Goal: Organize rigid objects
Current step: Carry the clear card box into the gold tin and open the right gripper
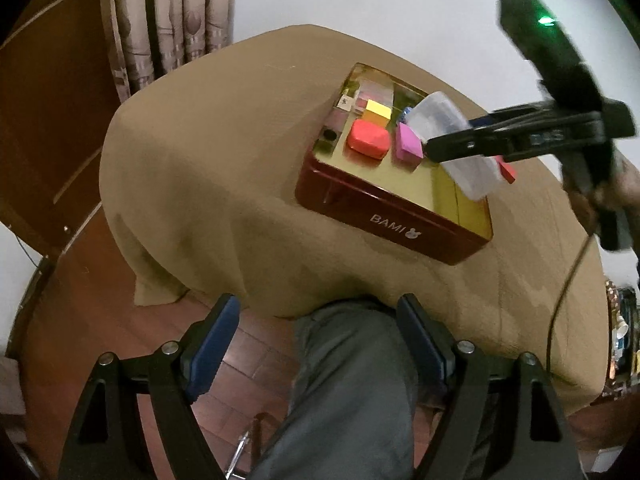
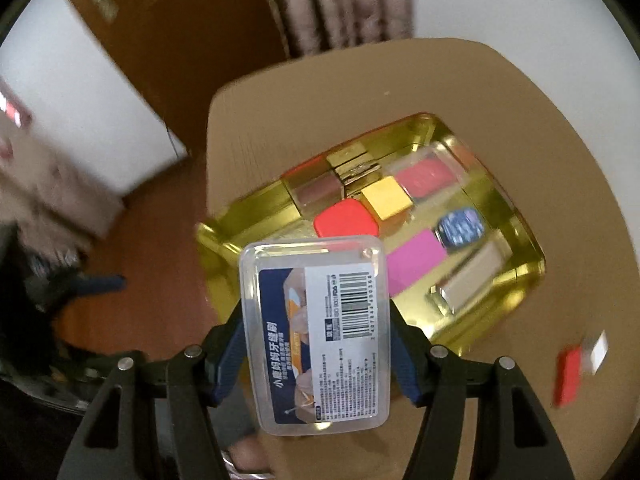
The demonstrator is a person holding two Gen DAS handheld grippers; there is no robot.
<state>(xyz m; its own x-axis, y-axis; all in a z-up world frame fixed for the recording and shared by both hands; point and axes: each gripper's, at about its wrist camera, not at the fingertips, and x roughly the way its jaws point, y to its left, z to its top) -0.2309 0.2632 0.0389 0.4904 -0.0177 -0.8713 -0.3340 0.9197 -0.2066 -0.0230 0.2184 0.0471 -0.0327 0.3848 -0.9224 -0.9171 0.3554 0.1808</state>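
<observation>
Table: tan cloth-covered table [image 1: 208, 184] carries everything
Tin: dark red metal tin with gold inside [image 1: 394, 216], open on the cloth, blocks inside
Right gripper [image 2: 318, 354]: clamped on the clear plastic box with barcode label [image 2: 320, 336], held above the tin's near edge
Left gripper [image 1: 318, 344]: fingers spread wide, nothing between them, low off the table's edge
Red block [image 2: 568, 376]: on the cloth, outside the tin

Ahead of the left gripper [image 1: 318, 344] — fingers spread, empty — a red tin [image 1: 390, 210] sits on the tan cloth [image 1: 208, 184]; right gripper [image 1: 434, 148] clamps a clear plastic case [image 1: 448, 120] above it — pink block [image 1: 408, 145] just beside
</observation>
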